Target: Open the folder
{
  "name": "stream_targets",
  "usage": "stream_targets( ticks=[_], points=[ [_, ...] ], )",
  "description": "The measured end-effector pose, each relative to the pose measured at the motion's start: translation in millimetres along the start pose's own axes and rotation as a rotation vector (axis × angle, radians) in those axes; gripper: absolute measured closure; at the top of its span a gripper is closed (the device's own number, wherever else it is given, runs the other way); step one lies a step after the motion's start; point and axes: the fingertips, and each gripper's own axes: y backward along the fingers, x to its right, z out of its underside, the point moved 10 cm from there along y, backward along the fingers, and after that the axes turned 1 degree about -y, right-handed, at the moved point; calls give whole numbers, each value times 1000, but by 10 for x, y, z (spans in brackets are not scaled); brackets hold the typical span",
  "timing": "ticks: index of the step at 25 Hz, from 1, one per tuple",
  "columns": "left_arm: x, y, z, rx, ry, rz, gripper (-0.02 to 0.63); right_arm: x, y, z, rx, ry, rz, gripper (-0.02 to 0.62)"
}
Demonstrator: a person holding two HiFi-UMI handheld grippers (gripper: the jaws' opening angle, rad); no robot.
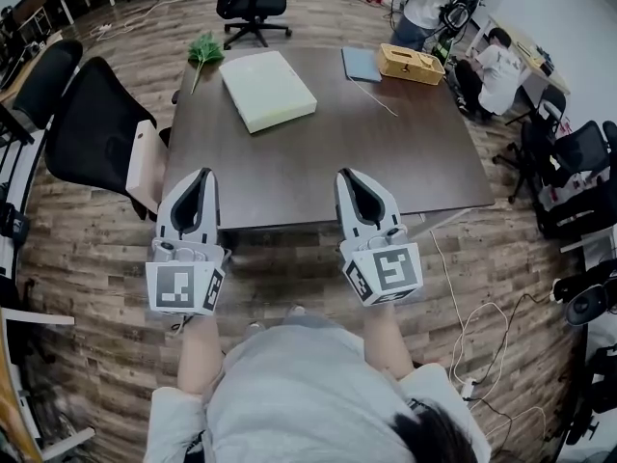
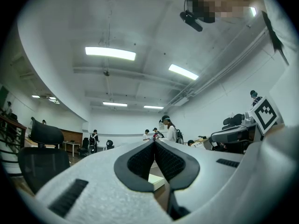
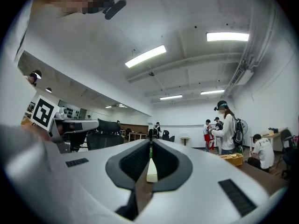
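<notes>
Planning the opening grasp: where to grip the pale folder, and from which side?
On the folder, probably pinch the top cover's lip at the near short edge, coming low from the person's side; it lies flat, skewed, that thick edge turned toward them. Spine side can't be told.

Wood-plank floor (image 1: 87,258), dark brown worktop (image 1: 318,157), black office chairs (image 1: 92,123) beside it, white walls (image 2: 219,104), long strip lights (image 2: 110,53) on white ceiling (image 2: 140,17).
</notes>
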Motion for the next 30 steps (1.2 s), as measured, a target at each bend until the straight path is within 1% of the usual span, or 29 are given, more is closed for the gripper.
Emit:
stream_targets(
  ticks=[4, 8, 14, 22, 30],
  points=[
    [131, -77, 3, 1, -3, -13, 598, 139, -9, 18, 7, -1, -23, 575],
    [224, -146, 28, -12, -19, -13, 598, 256, -30, 39, 14, -12, -27, 575],
    [191, -292, 60, -17, -23, -12, 598, 343, -173, 82, 9, -17, -37, 575],
    [-92, -656, 214, -18, -16, 16, 598, 402, -576, 154, -4, -15, -11, 575],
    [-561, -1173, 427, -23, 0, 67, 598, 427, -1199, 233, -16, -1, 26, 575]
  ],
)
